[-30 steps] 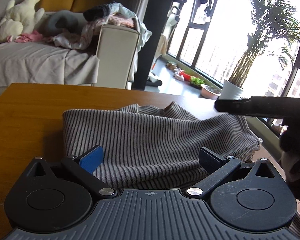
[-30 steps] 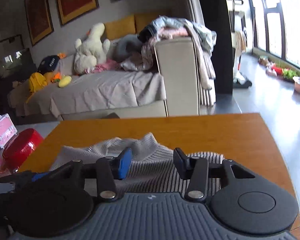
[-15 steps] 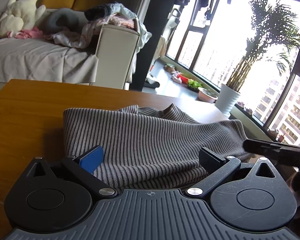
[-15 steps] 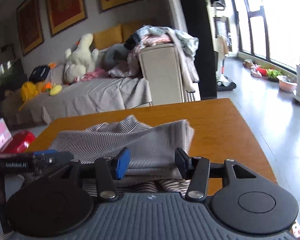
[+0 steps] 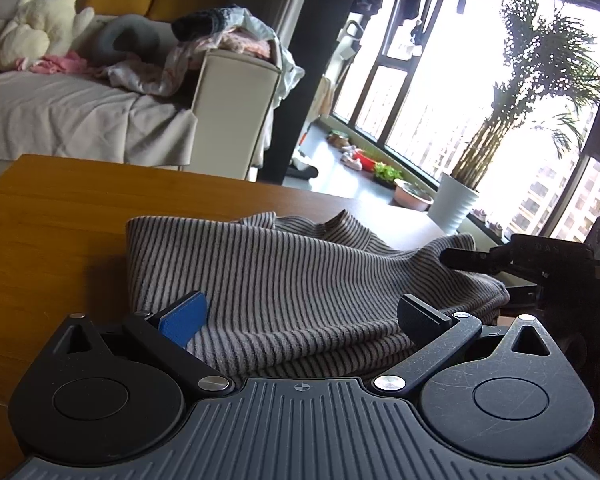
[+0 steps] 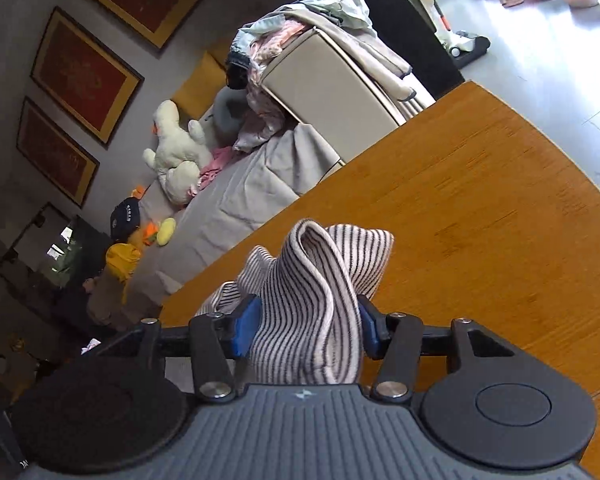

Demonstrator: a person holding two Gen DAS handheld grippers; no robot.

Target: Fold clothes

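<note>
Wooden table [image 5: 52,216]: we keep striped sweater [image 5: 284,280] lying flat on it, partly folded. Left gripper [image 5: 300,316]: jaws released, spread wide over cloth, gripping nothing; we judge it should pin layers down. Right gripper [image 6: 306,330]: jaws just closing, now clenched on bunched sweater edge; we carry that edge over low, avoid dragging lower layers.

My left claw [image 5: 300,316] hangs open over the folded striped sweater [image 5: 284,280] on the bench [image 5: 52,224]; right claw [image 5: 460,258] grips its far-right edge.
</note>
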